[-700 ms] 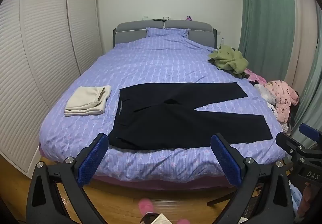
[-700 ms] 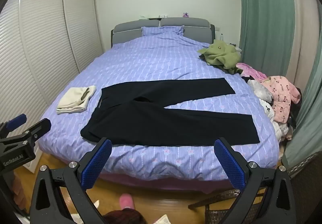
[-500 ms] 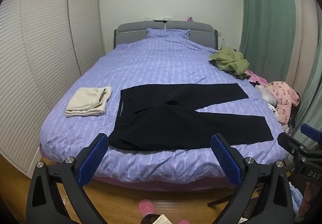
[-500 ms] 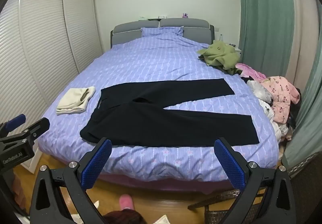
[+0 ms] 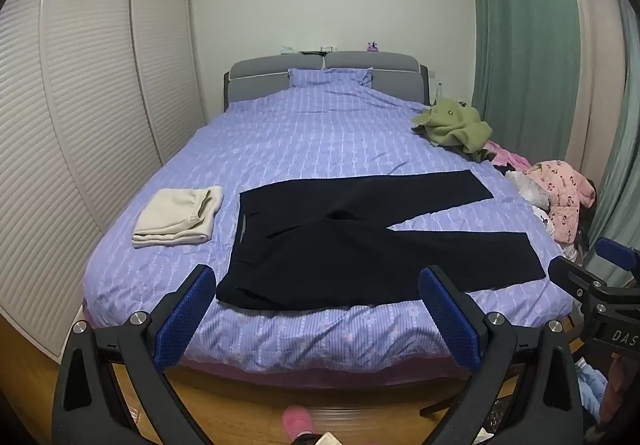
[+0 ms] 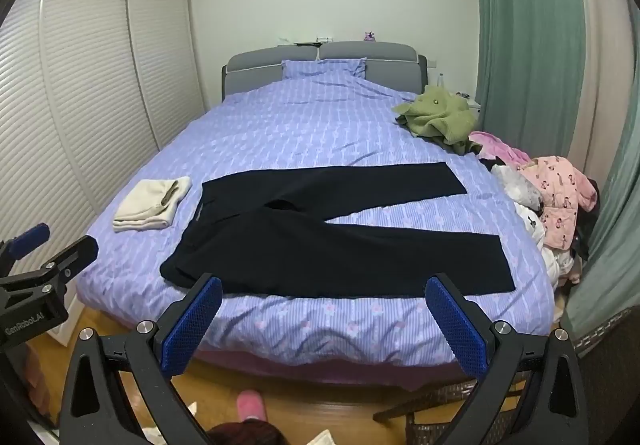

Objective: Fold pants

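Black pants [image 5: 360, 241] lie flat on the purple bed [image 5: 320, 133], waistband to the left, two legs spread out to the right; they also show in the right wrist view [image 6: 328, 237]. My left gripper [image 5: 318, 309] is open and empty, held off the foot of the bed, short of the pants. My right gripper [image 6: 326, 319] is open and empty too, also back from the near edge. Each gripper shows at the edge of the other's view.
A folded cream garment [image 5: 178, 215] lies left of the pants. A green garment [image 5: 452, 125] and a pile of pink clothes [image 5: 560, 197] sit along the right side. White wardrobe doors [image 5: 80, 125] stand left, green curtains [image 5: 528, 45] right. A pink slipper [image 6: 250, 405] is on the wooden floor.
Both views have drifted up slightly, so the bed sits a little lower in frame. The pants have not moved and both grippers stay open.
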`<act>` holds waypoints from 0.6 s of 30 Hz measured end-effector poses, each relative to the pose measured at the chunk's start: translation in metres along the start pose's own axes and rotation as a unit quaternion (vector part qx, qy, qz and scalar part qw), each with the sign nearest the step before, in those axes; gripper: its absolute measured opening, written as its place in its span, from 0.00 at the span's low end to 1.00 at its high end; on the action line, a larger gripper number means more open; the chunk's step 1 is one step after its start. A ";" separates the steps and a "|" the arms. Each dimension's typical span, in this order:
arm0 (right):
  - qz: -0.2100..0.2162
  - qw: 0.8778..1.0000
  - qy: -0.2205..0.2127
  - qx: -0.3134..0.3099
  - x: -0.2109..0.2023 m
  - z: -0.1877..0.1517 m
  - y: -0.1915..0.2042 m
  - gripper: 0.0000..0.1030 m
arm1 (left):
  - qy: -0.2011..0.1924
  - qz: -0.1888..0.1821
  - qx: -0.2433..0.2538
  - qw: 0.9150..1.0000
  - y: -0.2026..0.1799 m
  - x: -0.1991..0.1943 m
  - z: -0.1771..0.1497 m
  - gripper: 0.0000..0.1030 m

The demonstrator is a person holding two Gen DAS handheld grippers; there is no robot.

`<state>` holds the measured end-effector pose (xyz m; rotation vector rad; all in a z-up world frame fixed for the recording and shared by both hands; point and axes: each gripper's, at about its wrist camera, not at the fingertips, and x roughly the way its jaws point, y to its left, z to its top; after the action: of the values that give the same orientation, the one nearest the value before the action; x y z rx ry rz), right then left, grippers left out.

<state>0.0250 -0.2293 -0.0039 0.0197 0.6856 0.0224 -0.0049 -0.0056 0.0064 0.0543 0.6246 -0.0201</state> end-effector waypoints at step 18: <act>0.000 1.000 0.000 0.003 -0.002 -0.001 -0.001 1.00 | -0.005 -0.004 0.001 1.000 0.000 -0.004 0.000 1.00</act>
<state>0.0227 -0.2307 -0.0036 0.0248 0.6857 0.0215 -0.0078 -0.0054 0.0089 0.0541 0.6145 -0.0295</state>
